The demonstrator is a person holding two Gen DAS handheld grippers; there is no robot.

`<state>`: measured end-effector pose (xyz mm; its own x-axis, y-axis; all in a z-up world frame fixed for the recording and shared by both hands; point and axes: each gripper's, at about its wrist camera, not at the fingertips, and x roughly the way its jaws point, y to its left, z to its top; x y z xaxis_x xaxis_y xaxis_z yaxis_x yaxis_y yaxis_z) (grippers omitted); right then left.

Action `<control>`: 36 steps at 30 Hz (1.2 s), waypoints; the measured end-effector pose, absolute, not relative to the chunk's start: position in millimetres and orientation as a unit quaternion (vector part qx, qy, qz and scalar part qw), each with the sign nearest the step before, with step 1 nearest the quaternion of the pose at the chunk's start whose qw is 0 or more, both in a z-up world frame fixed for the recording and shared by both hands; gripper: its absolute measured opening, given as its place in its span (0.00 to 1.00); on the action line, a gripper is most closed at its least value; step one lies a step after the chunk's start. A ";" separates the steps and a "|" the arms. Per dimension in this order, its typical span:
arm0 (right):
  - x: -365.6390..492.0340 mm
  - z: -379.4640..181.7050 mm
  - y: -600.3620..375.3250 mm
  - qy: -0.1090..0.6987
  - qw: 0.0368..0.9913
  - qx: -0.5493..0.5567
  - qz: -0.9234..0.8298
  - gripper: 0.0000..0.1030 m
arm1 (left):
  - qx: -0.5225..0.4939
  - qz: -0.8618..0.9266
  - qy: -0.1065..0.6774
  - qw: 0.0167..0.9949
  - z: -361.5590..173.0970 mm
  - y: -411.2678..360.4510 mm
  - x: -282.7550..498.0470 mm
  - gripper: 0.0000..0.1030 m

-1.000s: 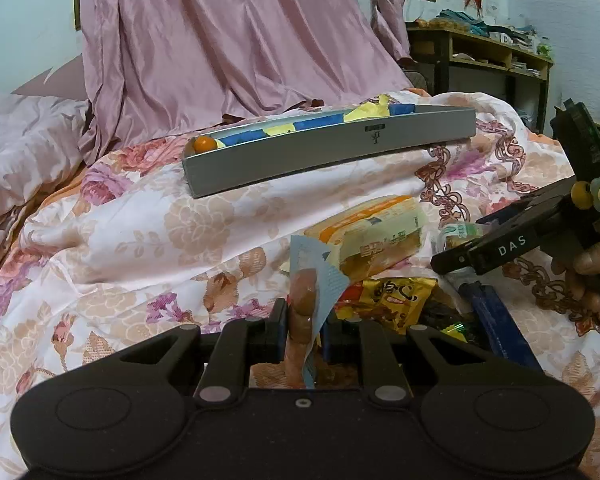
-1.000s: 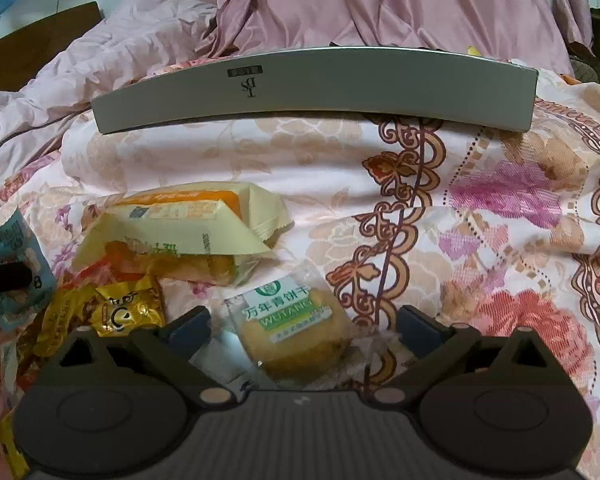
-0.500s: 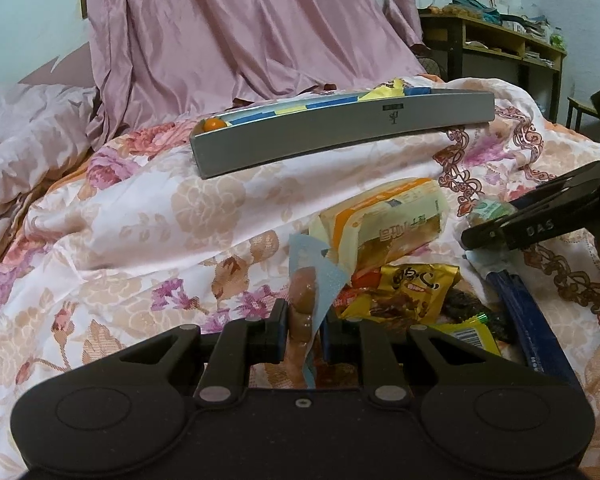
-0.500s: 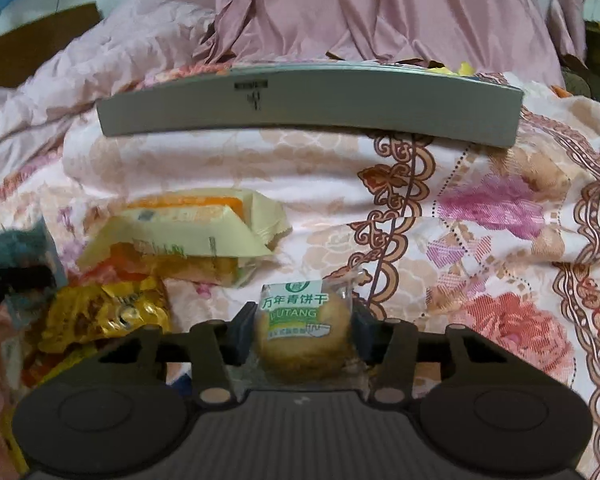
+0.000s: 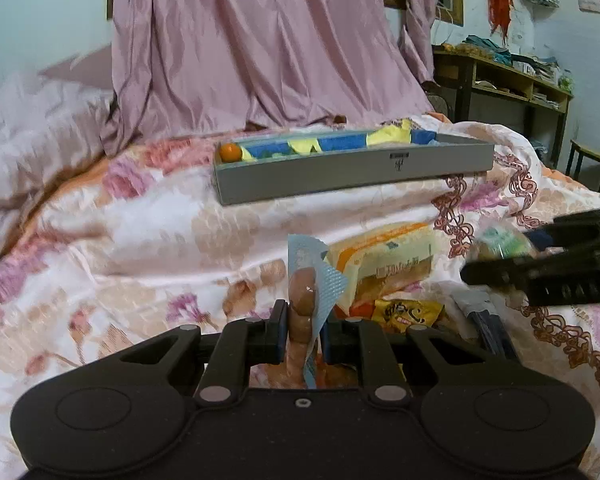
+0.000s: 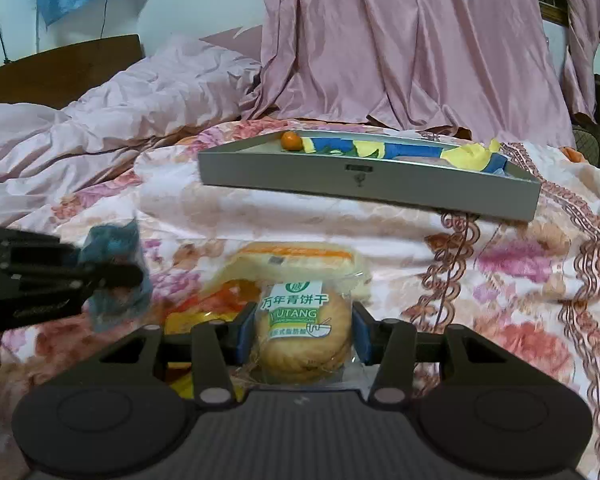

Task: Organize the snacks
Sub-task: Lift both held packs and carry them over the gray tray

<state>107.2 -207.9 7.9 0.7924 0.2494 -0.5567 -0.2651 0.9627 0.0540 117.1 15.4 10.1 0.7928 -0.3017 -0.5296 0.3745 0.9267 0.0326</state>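
The jaws of the left gripper (image 5: 303, 330) are closed almost fully on a pale blue snack packet (image 5: 314, 276), which stands upright between them with a brown sausage-shaped snack showing through its clear side. The jaws of the right gripper (image 6: 302, 334) are clamped on either side of a round biscuit pack (image 6: 302, 334) with a green and white label, and hold it clear of the bed.

From the left wrist view, going left to right: a crumpled pink quilt (image 5: 32, 120) lies at the far left. A floral bedspread (image 5: 120, 248) covers the bed across the middle. On it, far from the camera, sits a long grey tray (image 5: 340, 176), which holds a small orange fruit (image 5: 230, 153) at its left end and blue and yellow wrappers (image 5: 340, 144) along its length. Nearer, just right of the blue packet, lies a large yellow and orange snack bag (image 5: 388, 264), with a small gold packet (image 5: 408, 312) touching its near edge. The right gripper enters from the right edge as a dark, blurred shape. A pink curtain (image 5: 260, 48) hangs behind the bed, and a wooden shelf unit (image 5: 512, 92) stands at the far right.

From the right wrist view, the left gripper appears at the left, blurred, and the grey tray lies far beyond the biscuit pack.
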 end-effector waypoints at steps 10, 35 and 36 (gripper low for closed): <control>57.5 22.7 -200.6 0.289 0.953 0.015 0.089 0.51 | 0.054 -0.171 0.267 0.947 27.3 6.2 69.8 0.16; 22.6 39.3 -201.6 0.280 0.957 0.032 0.067 0.51 | 0.038 -0.170 0.255 0.951 52.0 3.2 41.0 0.16; 22.5 39.9 -201.4 0.279 0.957 0.032 0.068 0.51 | 0.039 -0.170 0.255 0.951 51.9 3.1 40.9 0.16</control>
<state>22.5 -201.4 39.9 0.8353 0.1474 -0.5296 -0.1120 0.9888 0.0985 40.9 3.1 51.9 0.8120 -0.3035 -0.4985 0.3432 0.9392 -0.0127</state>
